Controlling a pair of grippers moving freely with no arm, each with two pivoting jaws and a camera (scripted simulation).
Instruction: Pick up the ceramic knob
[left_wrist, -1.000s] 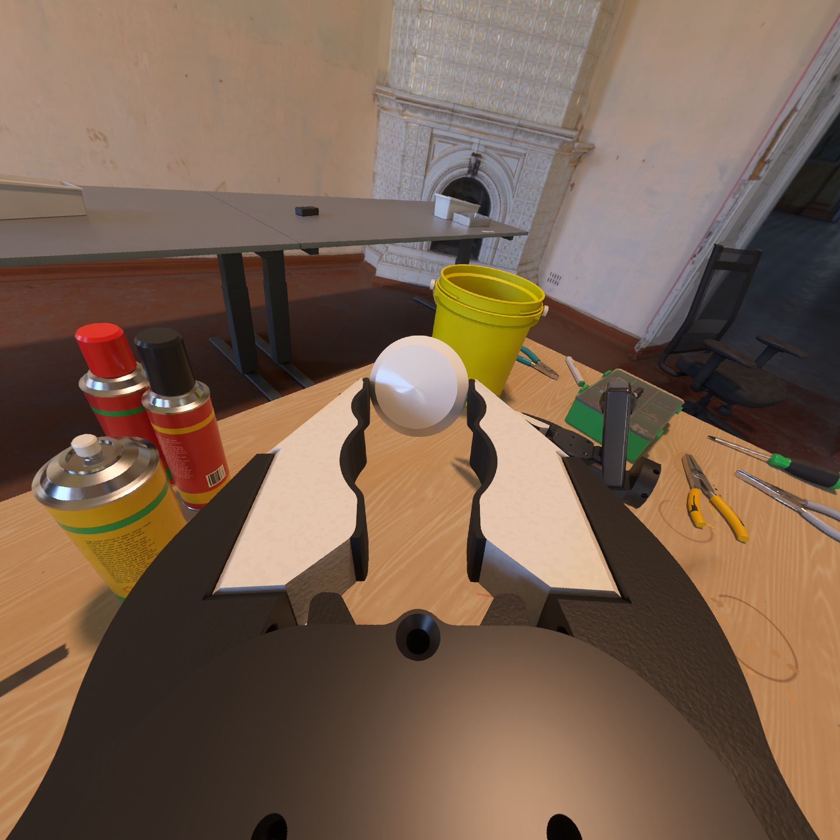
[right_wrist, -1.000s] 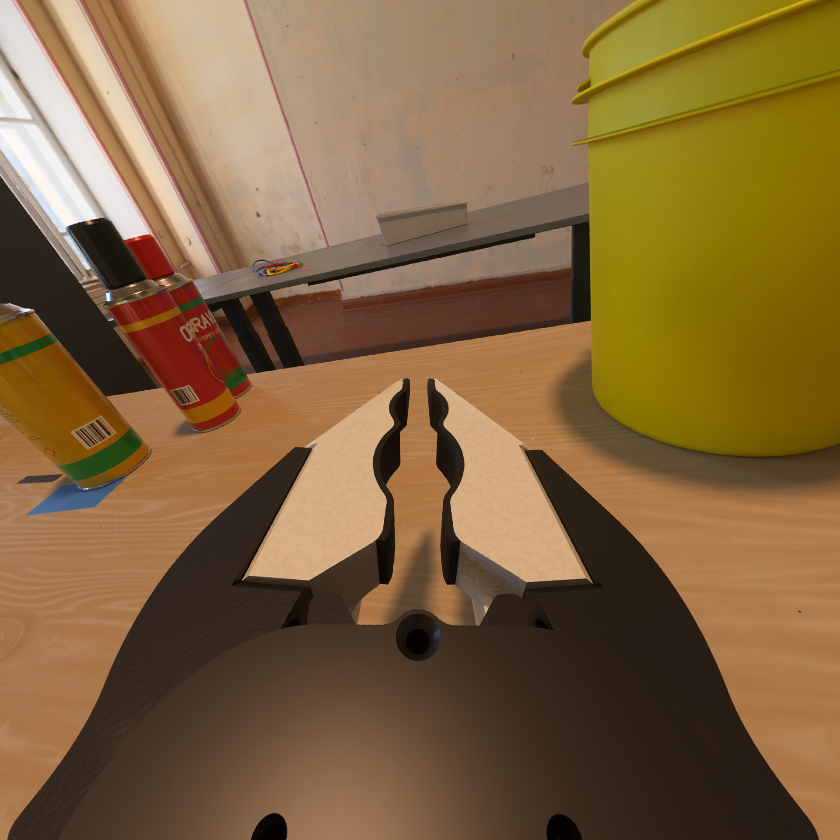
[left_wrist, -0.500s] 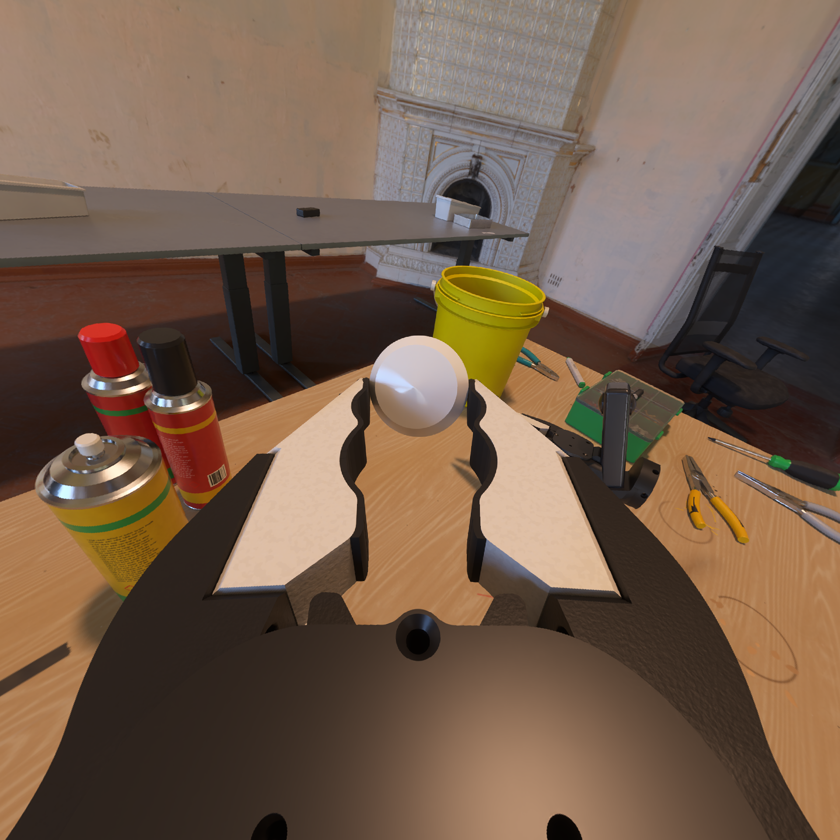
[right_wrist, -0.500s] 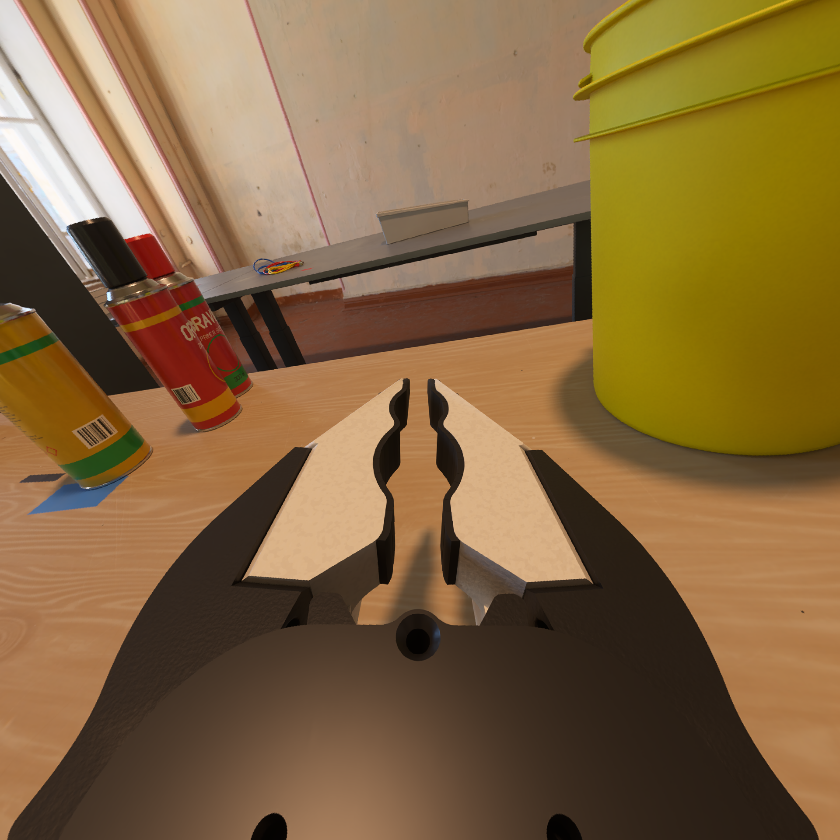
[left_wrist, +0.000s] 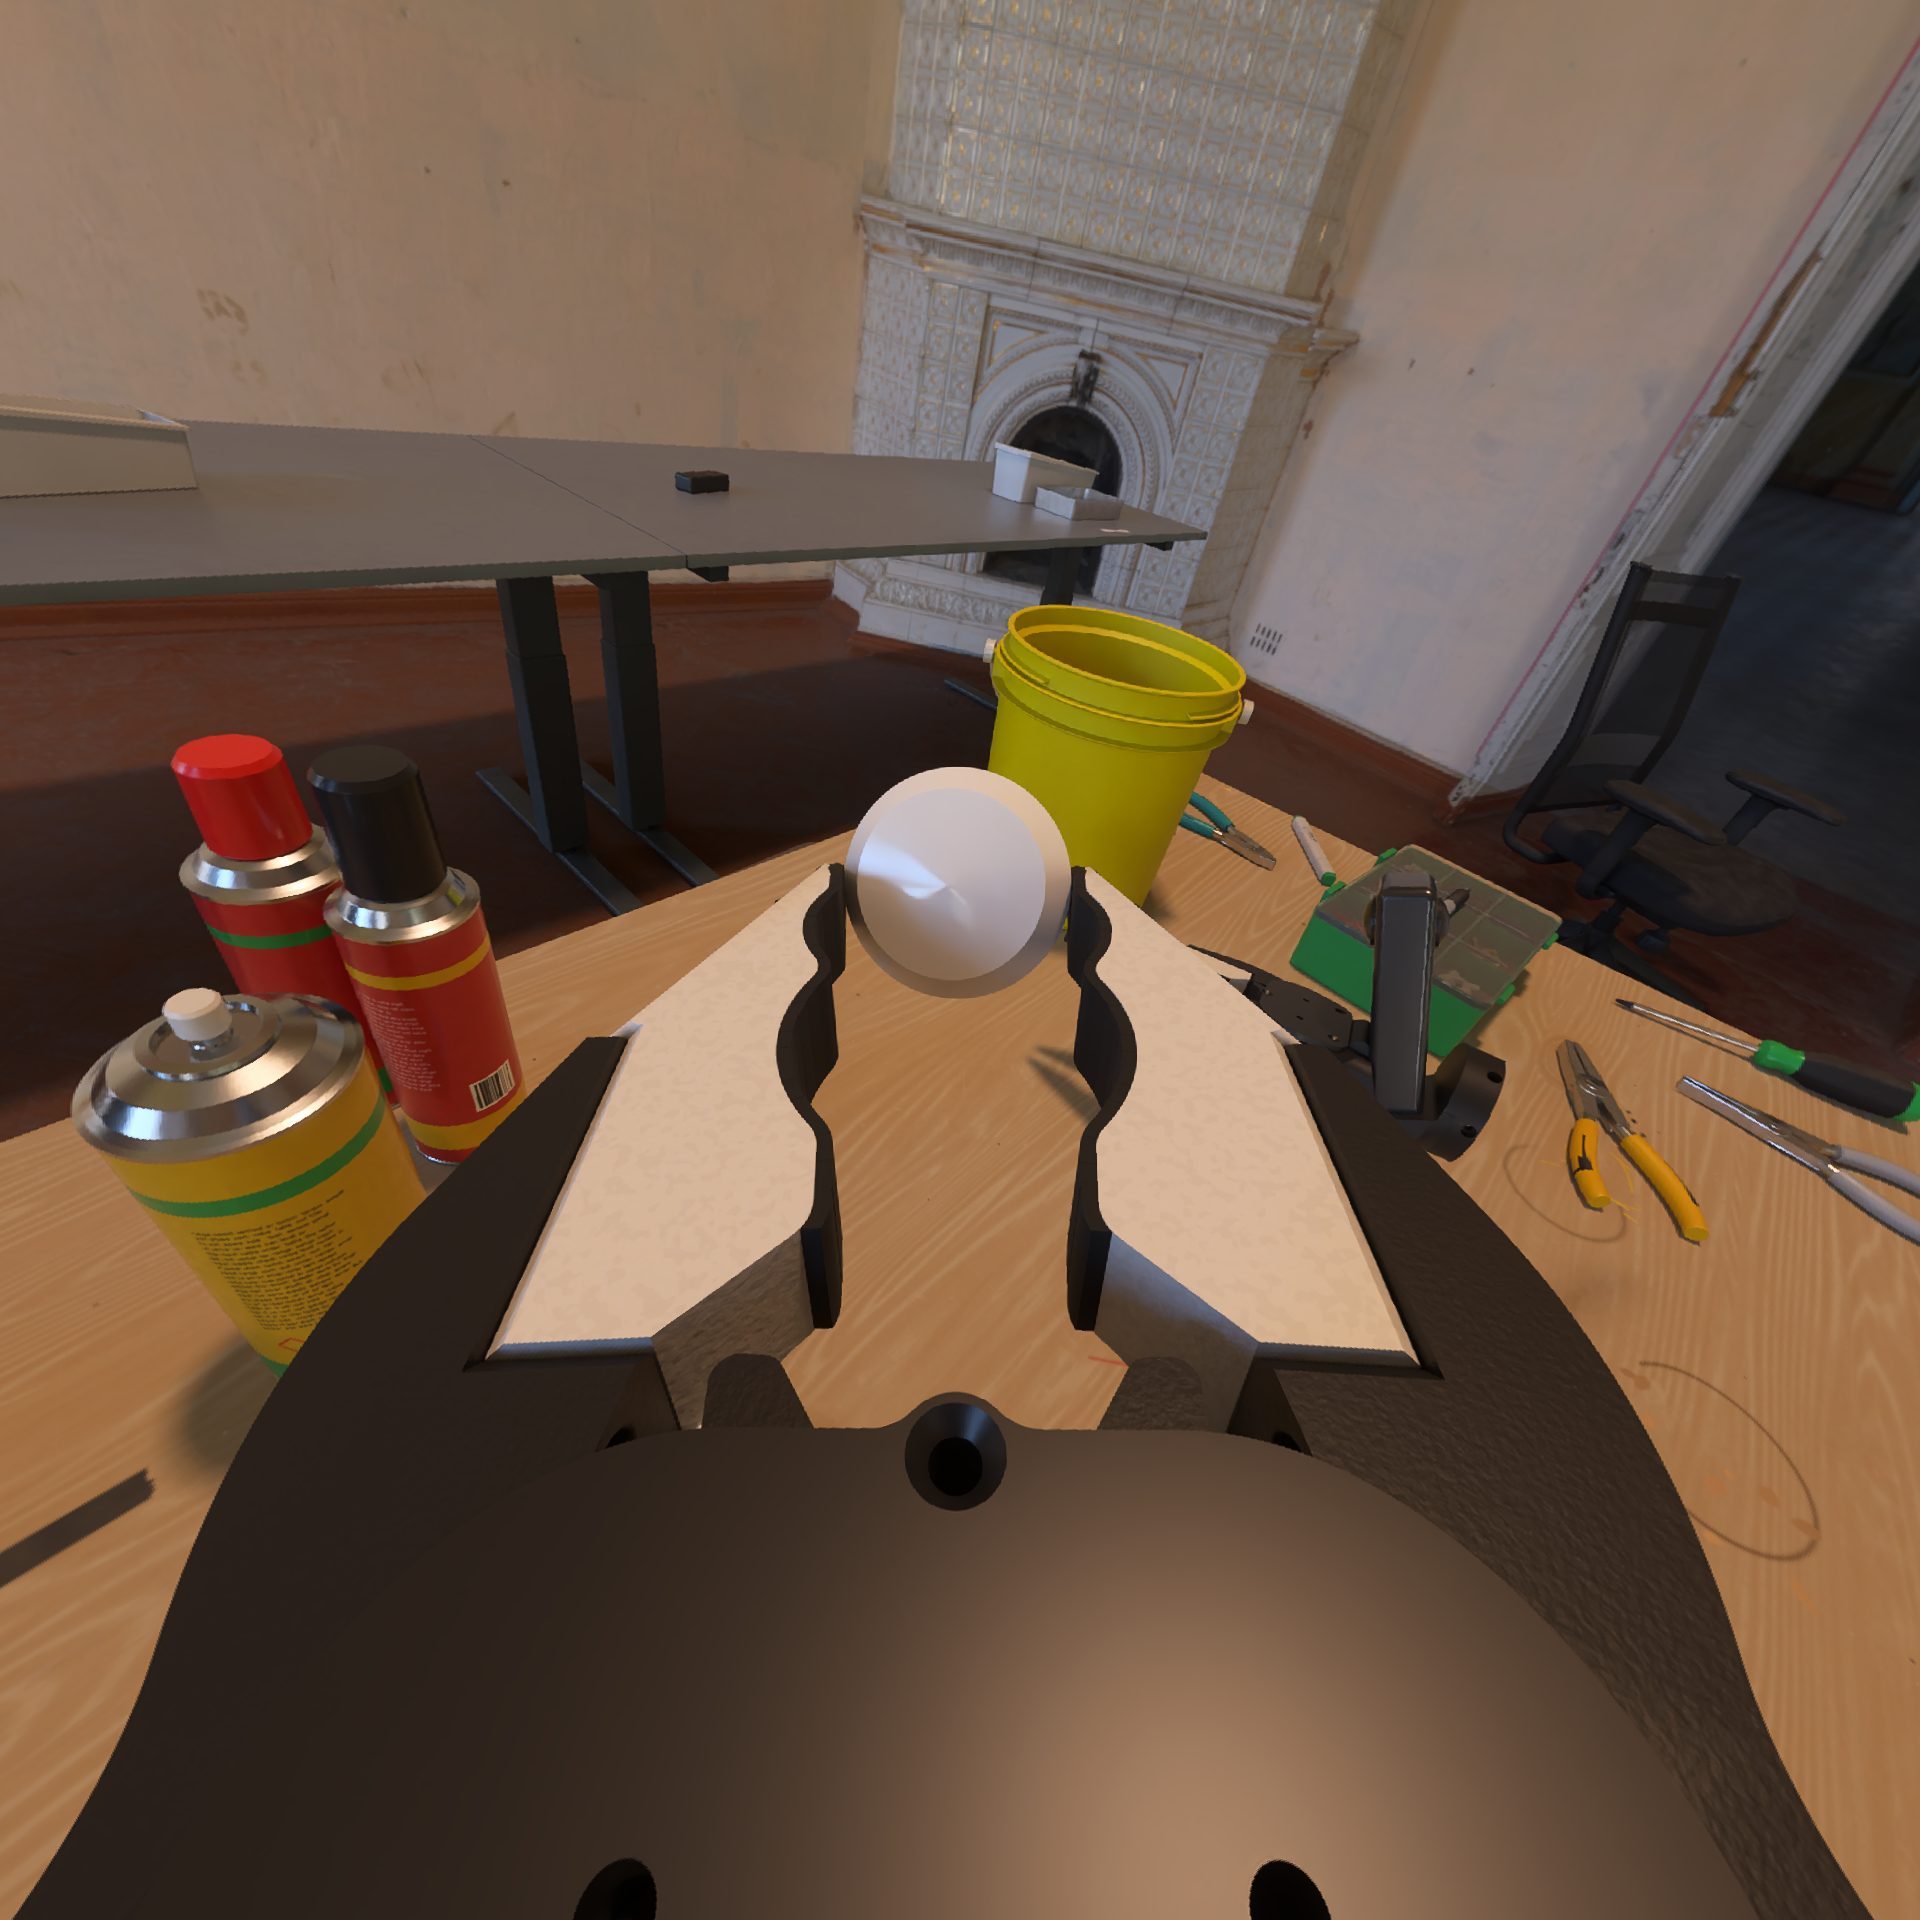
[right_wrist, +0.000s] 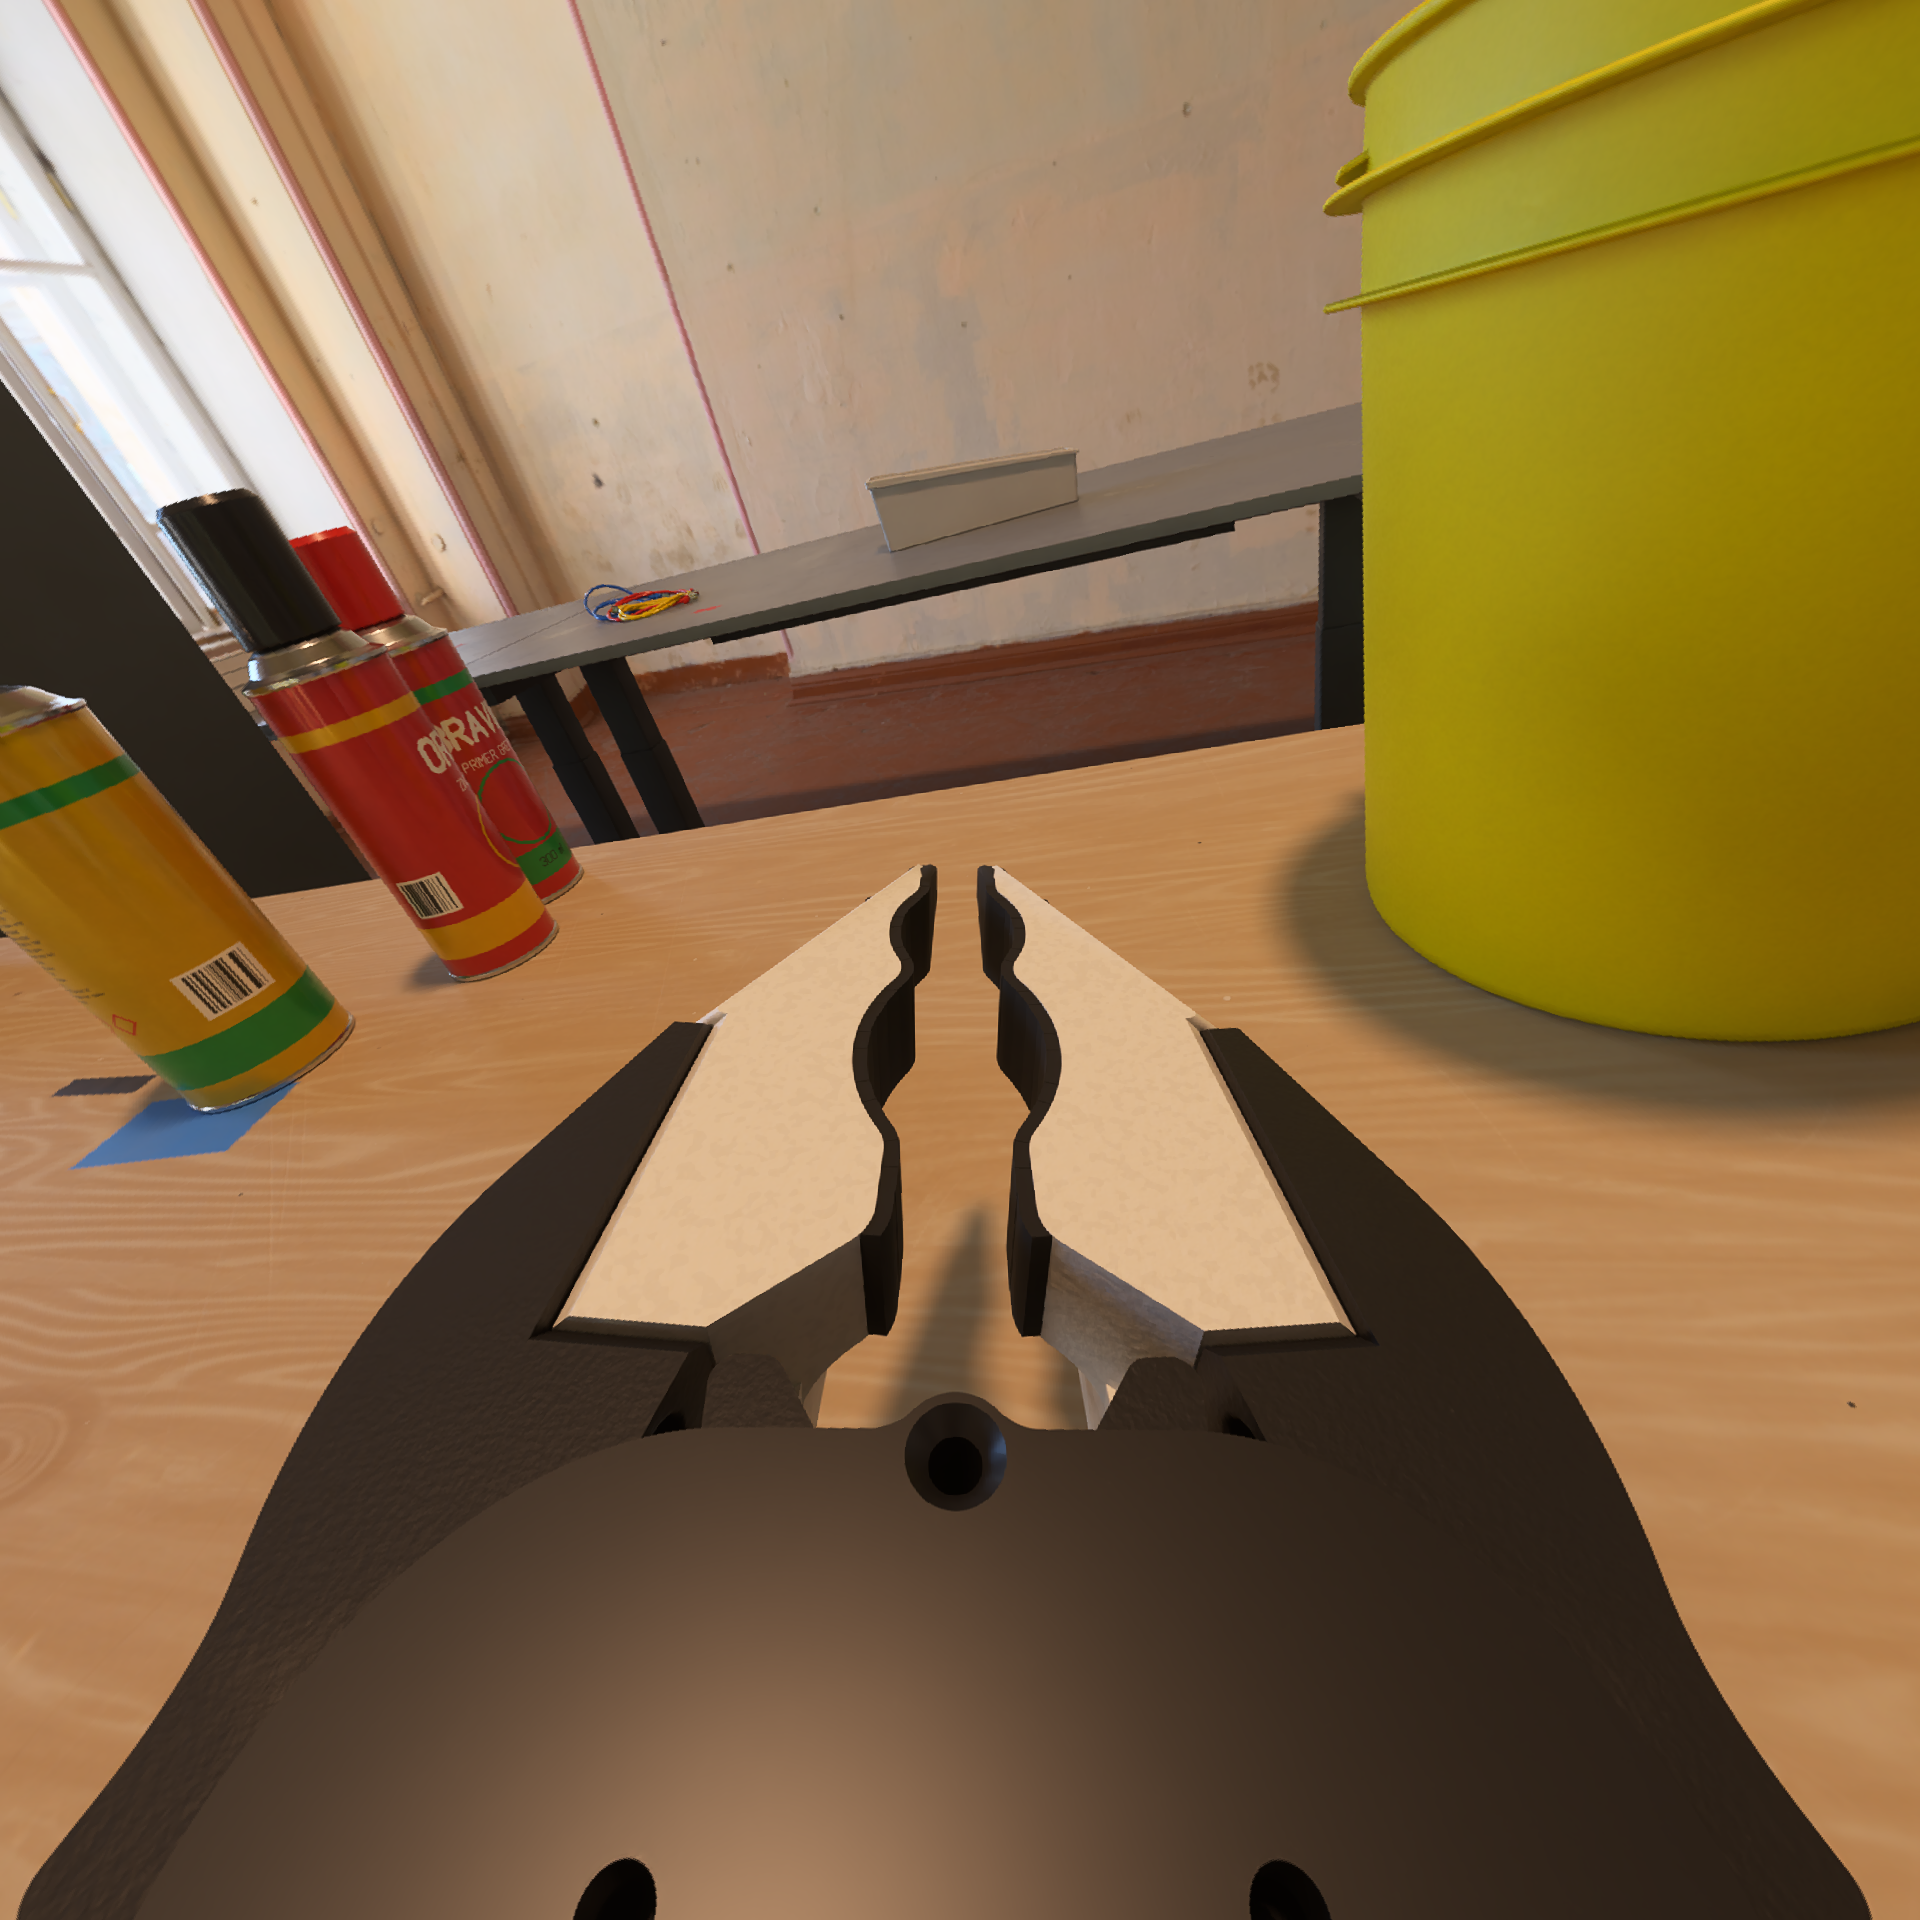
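Observation:
The white ceramic knob (left_wrist: 954, 881) is round and glossy. It sits clamped between the tips of my left gripper (left_wrist: 954, 902), held clear above the wooden table (left_wrist: 935, 1122). Its round face points toward the camera. My right gripper (right_wrist: 956, 878) is shut with nothing between its fingers, low over the table (right_wrist: 1455, 1247), beside the yellow bucket (right_wrist: 1662, 540). The right gripper also shows far off in the left wrist view (left_wrist: 1403, 997), dark and upright by the green box.
Three spray cans (left_wrist: 312, 1018) stand at the left, seen also in the right wrist view (right_wrist: 384, 748). The yellow bucket (left_wrist: 1117, 727) stands behind the knob. A green parts box (left_wrist: 1455, 935), pliers (left_wrist: 1631, 1143) and screwdrivers (left_wrist: 1787, 1070) lie at the right.
The left gripper with the knob has risen slightly; the cans and bucket sit a little lower and to the right in its view. The right gripper has barely moved.

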